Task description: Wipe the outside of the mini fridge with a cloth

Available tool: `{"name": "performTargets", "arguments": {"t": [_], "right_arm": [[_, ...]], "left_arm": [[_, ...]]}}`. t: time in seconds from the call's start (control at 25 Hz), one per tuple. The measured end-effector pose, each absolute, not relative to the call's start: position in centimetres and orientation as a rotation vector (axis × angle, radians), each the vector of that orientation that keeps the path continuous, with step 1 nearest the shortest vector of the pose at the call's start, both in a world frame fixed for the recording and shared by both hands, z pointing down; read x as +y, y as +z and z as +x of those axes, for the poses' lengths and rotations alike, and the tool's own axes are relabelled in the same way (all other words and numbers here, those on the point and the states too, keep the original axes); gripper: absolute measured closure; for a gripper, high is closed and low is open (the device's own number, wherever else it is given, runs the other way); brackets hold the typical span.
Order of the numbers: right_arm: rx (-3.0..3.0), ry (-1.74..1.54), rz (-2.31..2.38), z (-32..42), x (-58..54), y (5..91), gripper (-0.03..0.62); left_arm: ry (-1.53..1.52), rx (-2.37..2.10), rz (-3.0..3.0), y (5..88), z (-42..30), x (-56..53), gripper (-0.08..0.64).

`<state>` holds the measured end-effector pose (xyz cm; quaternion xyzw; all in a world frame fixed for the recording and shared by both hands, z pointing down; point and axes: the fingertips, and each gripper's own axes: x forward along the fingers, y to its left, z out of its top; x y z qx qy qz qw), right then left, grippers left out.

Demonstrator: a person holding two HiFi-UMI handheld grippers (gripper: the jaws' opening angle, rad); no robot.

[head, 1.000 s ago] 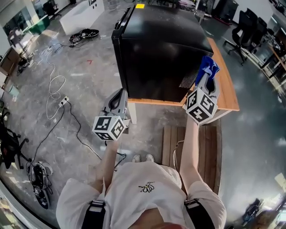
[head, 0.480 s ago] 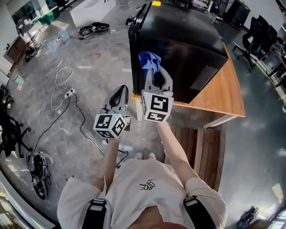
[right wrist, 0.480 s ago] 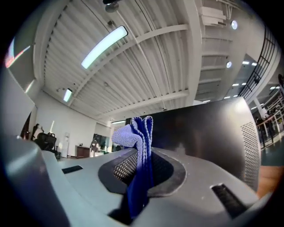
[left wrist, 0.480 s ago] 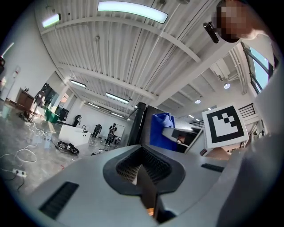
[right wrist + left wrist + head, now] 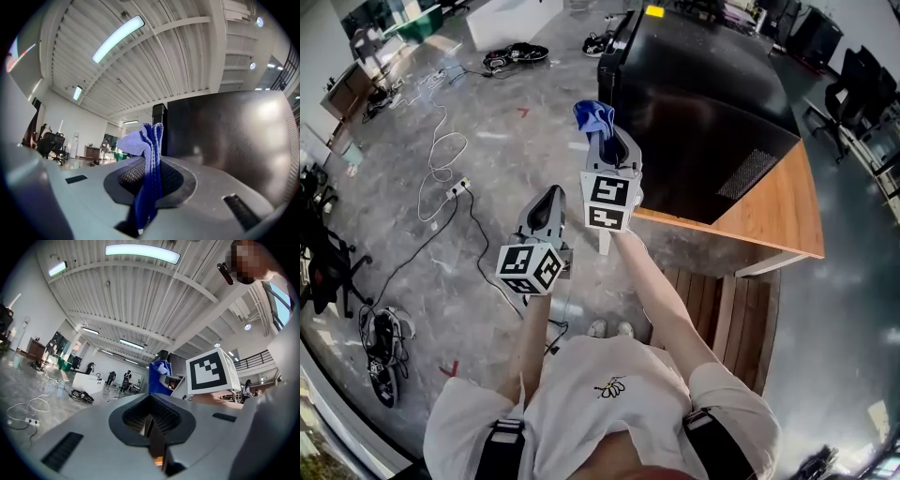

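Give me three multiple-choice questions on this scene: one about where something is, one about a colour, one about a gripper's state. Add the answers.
1. Where does the fridge stand?
A) on a shelf
B) on the wooden table
C) on a trolley

2. What colour is the cloth?
A) blue
B) yellow
C) white

3. How is the left gripper?
A) shut on the cloth
B) wide open
C) shut, holding nothing

Answers:
1 B: the tabletop shows under and beside it.
2 A: it is blue in the head and right gripper views.
3 C: its jaws meet with nothing between; the right gripper holds the cloth.
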<state>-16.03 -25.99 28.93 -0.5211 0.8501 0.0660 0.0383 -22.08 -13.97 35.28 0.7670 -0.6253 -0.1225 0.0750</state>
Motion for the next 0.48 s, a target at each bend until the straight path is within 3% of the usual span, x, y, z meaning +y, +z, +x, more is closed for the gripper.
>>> {"name": "performTargets", "arguments": {"t": [0.48], "right_arm": [[2.515, 0.252, -1.741, -9.1, -26.3, 29.3, 0.53]], "left_arm": [[-0.338, -1.797, 2.361, 36.0, -19.1, -15.3, 0.555]]}}
